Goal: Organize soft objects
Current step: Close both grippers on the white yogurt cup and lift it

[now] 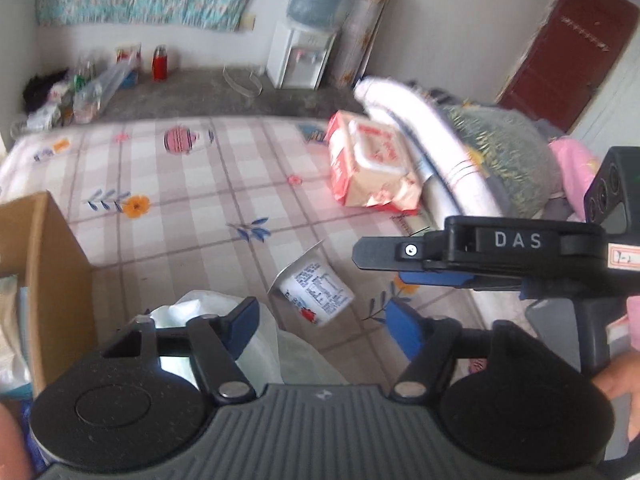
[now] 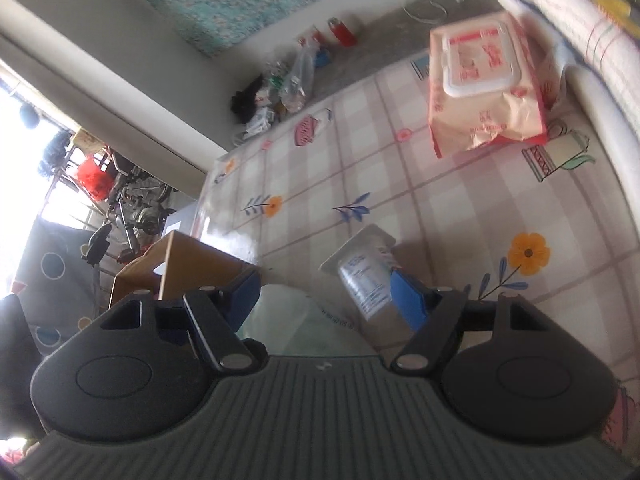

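Observation:
A small white tissue pack lies on the checked bedsheet, just ahead of my open left gripper. A crumpled white plastic pack lies under the left finger. A pink wet-wipes pack lies farther back on the right. My right gripper reaches in from the right, above the small pack. In the right wrist view the right gripper is open, with the small pack by its right finger, the plastic pack between the fingers, and the wipes pack far ahead.
An open cardboard box stands at the left bed edge, also in the right wrist view. Rolled bedding and a dark cushion lie along the right. A water dispenser and clutter stand on the floor beyond.

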Available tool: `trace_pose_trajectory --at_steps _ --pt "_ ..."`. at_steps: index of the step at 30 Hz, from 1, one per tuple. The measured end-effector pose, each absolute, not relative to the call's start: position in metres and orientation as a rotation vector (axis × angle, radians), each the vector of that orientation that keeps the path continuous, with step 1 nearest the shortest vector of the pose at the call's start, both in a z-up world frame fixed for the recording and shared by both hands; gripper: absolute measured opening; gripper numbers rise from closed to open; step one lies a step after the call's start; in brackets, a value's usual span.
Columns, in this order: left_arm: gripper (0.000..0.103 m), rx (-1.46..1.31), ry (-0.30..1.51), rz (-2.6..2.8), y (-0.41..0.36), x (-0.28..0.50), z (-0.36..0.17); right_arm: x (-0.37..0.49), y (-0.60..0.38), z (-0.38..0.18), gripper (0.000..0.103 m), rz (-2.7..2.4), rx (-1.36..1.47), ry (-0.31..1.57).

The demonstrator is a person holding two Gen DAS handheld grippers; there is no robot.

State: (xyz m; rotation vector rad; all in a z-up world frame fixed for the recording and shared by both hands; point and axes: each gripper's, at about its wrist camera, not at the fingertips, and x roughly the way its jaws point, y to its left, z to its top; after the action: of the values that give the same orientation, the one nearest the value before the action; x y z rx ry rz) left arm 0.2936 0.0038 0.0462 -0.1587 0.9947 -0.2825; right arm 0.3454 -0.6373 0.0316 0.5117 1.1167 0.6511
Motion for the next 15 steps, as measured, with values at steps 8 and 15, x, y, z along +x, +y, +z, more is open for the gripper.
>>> trace_pose_trajectory --at_steps 8,15 --pt "0.049 -0.370 1.211 -0.251 0.011 0.347 -0.008 0.397 -0.611 -0.028 0.070 0.632 0.570 1.265" --pt "0.049 -0.452 1.262 -0.198 0.011 0.369 -0.028 0.426 -0.595 -0.063 0.070 0.650 0.642 1.355"
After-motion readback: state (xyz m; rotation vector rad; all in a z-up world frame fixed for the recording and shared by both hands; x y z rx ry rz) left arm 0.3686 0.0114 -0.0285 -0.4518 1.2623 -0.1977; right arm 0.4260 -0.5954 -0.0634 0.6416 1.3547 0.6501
